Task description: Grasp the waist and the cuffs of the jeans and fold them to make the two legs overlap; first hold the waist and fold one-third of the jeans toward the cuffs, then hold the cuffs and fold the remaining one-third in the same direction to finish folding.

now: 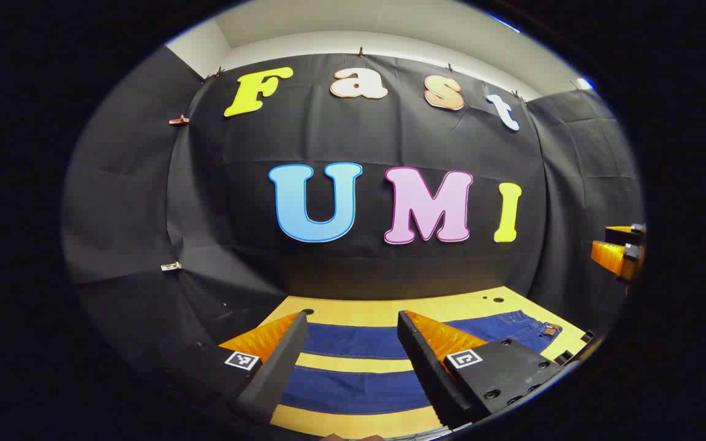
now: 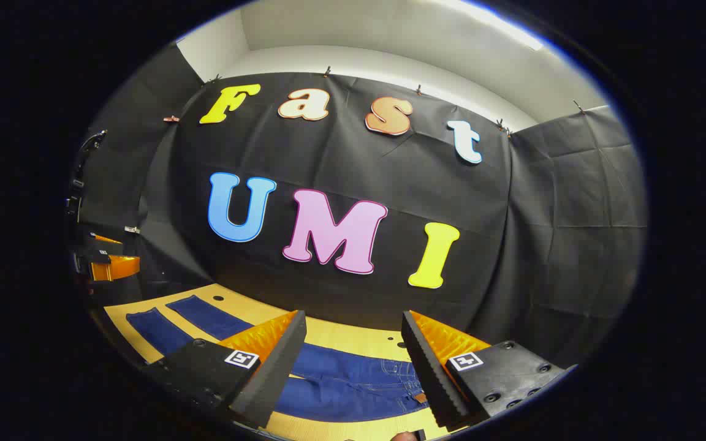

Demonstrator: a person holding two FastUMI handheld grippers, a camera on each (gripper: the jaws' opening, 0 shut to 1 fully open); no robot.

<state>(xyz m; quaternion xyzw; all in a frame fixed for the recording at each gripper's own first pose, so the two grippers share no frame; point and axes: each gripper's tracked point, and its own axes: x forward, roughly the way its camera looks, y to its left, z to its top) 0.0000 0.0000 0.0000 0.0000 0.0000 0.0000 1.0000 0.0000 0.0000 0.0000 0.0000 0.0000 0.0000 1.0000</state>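
Blue jeans (image 1: 353,340) lie flat on the wooden table (image 1: 383,309), both legs spread apart and running sideways. In the left gripper view the waist (image 1: 527,327) is at the right. My left gripper (image 1: 353,334) hovers open above the legs, holding nothing. In the right gripper view the jeans (image 2: 353,383) stretch leftward, their cuffs (image 2: 169,315) at the far left. My right gripper (image 2: 353,337) hangs open above the waist end, holding nothing. Each view catches the other gripper at its edge: the right gripper (image 1: 622,248) and the left gripper (image 2: 105,260).
Black cloth walls close the booth behind and on both sides of the table. Small dark holes (image 1: 498,299) dot the tabletop near its far edge. A strip of bare wood (image 2: 341,334) runs between the jeans and the back wall.
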